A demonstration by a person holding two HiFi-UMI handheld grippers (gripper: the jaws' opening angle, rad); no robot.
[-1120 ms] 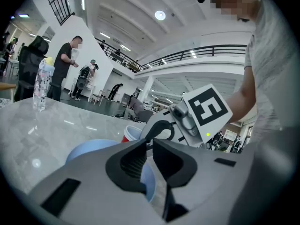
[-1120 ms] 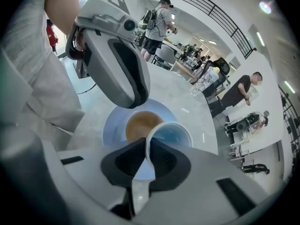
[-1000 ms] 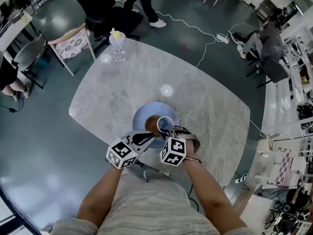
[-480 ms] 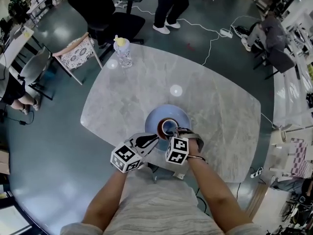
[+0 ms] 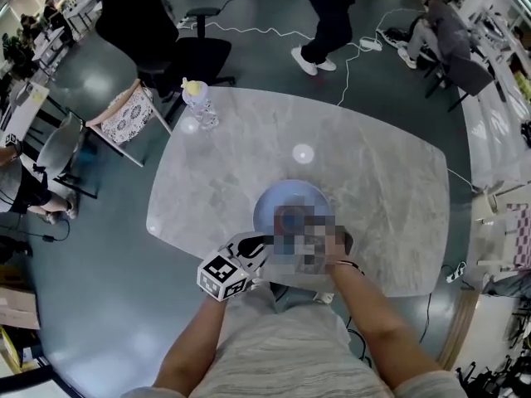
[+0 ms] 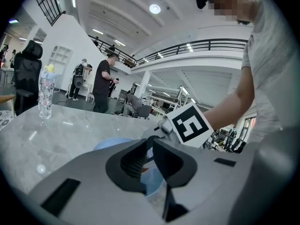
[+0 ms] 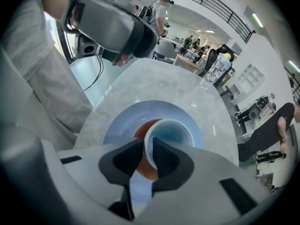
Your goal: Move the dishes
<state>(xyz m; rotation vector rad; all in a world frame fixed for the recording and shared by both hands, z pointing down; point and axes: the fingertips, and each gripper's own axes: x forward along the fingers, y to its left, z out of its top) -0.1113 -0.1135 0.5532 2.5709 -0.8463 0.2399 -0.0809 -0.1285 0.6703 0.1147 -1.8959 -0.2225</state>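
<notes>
Lifting the right gripper (image 7: 149,149) while its jaws, just opening, straddle the cup (image 7: 171,134) wall could snag and tip the cup standing on the plate (image 7: 115,123), whose rim the left gripper (image 6: 150,149) pinches with narrow jaws on the worktop (image 7: 154,78).

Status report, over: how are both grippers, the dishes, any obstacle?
Right gripper: jaws just opening, cup rim between them. Left gripper at plate rim, grip unclear. Cup sits on orange dish in plate. Bottle far off, not in the way.
</notes>
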